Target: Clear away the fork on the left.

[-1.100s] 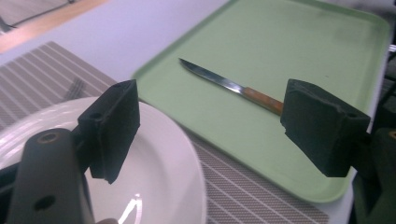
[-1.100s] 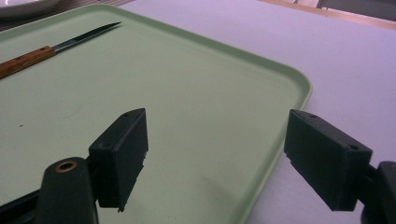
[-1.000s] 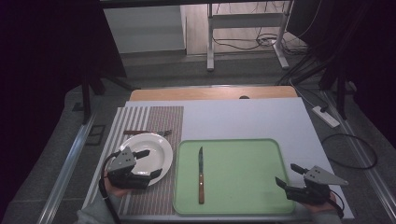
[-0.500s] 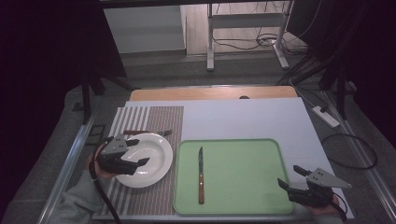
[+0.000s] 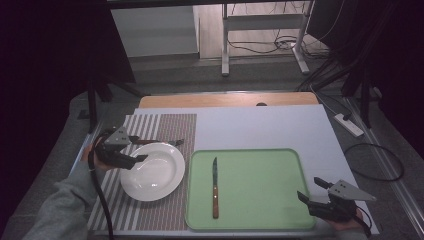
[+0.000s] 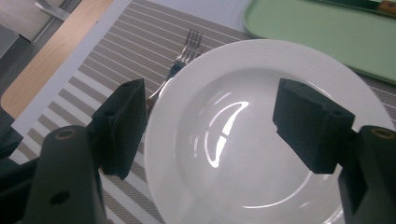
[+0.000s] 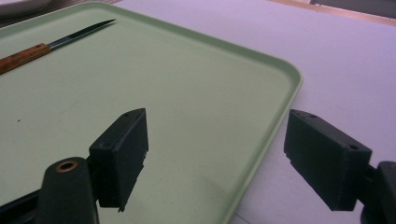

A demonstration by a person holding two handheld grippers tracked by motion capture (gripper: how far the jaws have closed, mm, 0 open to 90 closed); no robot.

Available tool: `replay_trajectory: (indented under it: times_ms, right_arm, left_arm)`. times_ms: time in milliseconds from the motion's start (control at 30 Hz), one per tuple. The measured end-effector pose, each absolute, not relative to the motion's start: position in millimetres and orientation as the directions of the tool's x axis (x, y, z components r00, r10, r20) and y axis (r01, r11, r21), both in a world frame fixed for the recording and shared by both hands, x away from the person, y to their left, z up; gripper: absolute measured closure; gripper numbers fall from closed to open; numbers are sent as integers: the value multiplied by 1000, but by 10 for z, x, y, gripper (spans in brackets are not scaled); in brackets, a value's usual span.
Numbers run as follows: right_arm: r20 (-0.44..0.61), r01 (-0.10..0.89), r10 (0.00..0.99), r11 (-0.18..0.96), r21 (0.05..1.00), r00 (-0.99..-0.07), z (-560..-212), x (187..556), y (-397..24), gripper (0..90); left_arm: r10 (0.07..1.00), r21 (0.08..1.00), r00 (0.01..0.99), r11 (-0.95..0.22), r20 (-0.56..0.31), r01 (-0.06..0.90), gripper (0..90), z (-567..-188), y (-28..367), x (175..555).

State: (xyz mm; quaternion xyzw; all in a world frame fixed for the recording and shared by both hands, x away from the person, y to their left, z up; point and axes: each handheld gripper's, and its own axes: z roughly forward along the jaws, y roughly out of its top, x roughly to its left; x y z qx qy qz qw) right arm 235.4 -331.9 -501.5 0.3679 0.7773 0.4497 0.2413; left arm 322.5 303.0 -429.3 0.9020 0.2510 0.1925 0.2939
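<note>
Free room & blockers, table top

Round white ceramic plate (image 5: pixel 152 171) sits on the striped placemat (image 5: pixel 150 215), w/ a metal fork (image 5: pixel 165 142) just behind its far rim, partly under it. Flat green plastic tray (image 5: pixel 260 190) is bare apart from the wooden-handled knife (image 5: pixel 215 187) at its left. Pale tabletop (image 5: pixel 260 127) behind the tray is open.

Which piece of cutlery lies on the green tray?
The knife, with its wooden handle, lies on the tray. The fork lies on the striped mat behind the plate.
</note>
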Motion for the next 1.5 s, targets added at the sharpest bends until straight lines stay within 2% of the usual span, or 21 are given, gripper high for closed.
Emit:
replay_trajectory:
  times_ms: [433, 633, 867, 1500]
  right_arm:
    - [-40, 358, 790, 322, 877, -612, -5021, 2358, -3329, 219]
    - [-40, 358, 788, 324, 876, -614, -5026, 2360, -3326, 219]
    - [-39, 360, 790, 322, 876, -611, -5024, 2358, -3320, 218]
    - [-48, 379, 824, 310, 872, -565, -5024, 2360, -3341, 217]
  left_arm:
    - [526, 595, 823, -738, 214, 317, 289, -4301, 3123, 3514]
    - [466, 559, 853, -783, 235, 274, 297, -4311, 3110, 3574]
    - [434, 487, 869, -828, 240, 279, 297, -4337, 3129, 3746]
    - [380, 409, 896, -873, 230, 266, 305, -4589, 3333, 4160]
